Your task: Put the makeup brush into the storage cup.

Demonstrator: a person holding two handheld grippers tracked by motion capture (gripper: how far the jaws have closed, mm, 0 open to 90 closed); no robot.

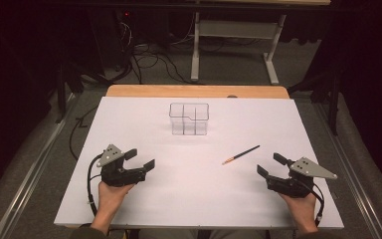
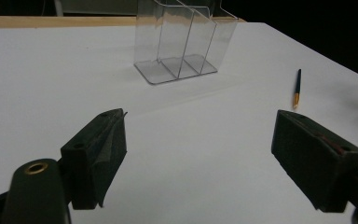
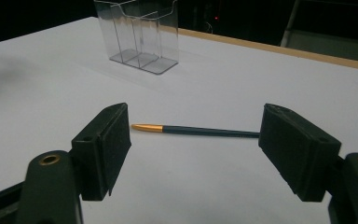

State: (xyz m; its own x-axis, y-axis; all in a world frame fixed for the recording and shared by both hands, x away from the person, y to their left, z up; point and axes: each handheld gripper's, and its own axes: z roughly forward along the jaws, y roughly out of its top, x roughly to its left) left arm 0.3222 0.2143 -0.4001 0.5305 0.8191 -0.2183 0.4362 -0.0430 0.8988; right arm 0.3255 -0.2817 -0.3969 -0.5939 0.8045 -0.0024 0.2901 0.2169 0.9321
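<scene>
Your left gripper (image 1: 140, 159) sits near the table's (image 1: 129, 119) front left corner, held in your left hand (image 1: 110, 193), its jaws spread wide with nothing between them. From the high view you see its grey plate and trailing cable; the left gripper view instead gives you the inner faces of the jaws, with bare white surface lying between them.

Toward the middle and farther back stands the clear organizer (image 1: 189, 118), upright, well apart from both grippers. The high view shows its top outline; the left gripper view shows its floor and its thin dividers splitting it into compartments (image 2: 179, 42), all see-through.

Right of centre lies the pen (image 1: 240, 155), flat on the table, slanting from a gold tip at the near left to a dark end at the far right. It has a slim dark barrel and touches nothing else. In the right gripper view it lies crosswise just ahead of the jaws (image 3: 196, 130), its dark end passing behind the right-hand jaw.

Your right gripper (image 1: 271, 165), held in your right hand (image 1: 301, 206), is near the pen but apart from it, jaws released and wide. Open white surface surrounds the pen on every side, and a wooden edge borders the table's far side.
</scene>
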